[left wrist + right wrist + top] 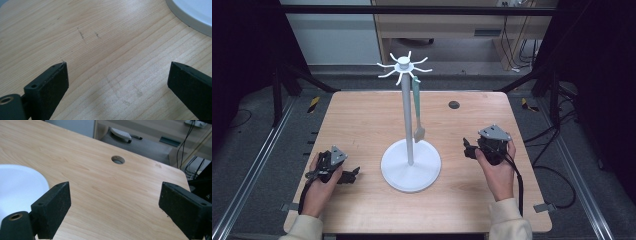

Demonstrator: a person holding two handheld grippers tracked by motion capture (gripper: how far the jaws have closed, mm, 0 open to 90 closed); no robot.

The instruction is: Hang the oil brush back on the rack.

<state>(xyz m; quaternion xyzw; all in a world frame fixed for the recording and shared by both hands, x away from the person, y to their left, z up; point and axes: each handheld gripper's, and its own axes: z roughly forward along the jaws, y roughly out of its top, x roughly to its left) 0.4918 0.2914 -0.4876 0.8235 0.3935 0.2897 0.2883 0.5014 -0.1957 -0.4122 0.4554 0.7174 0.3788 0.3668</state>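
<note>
A white hook stand point(408, 120) rises from a round base point(411, 166) in the middle of the wooden table point(362, 125). A pale green spatula point(417, 111) hangs from one of its top hooks, its blade just above the base. My left gripper point(353, 174) rests low at the front left, open, with bare wood between its jaws point(117, 82); the base's rim point(192, 17) is at the upper right of the left gripper view. My right gripper point(469, 149) sits right of the base, open and empty point(113, 197), with the base edge point(20, 185) at its left.
A round cable hole point(454, 105) lies in the table's far right part, also seen in the right gripper view as a hole point(118, 159). Black frame posts flank the table. A wooden cabinet point(437, 22) and cables stand beyond the far edge.
</note>
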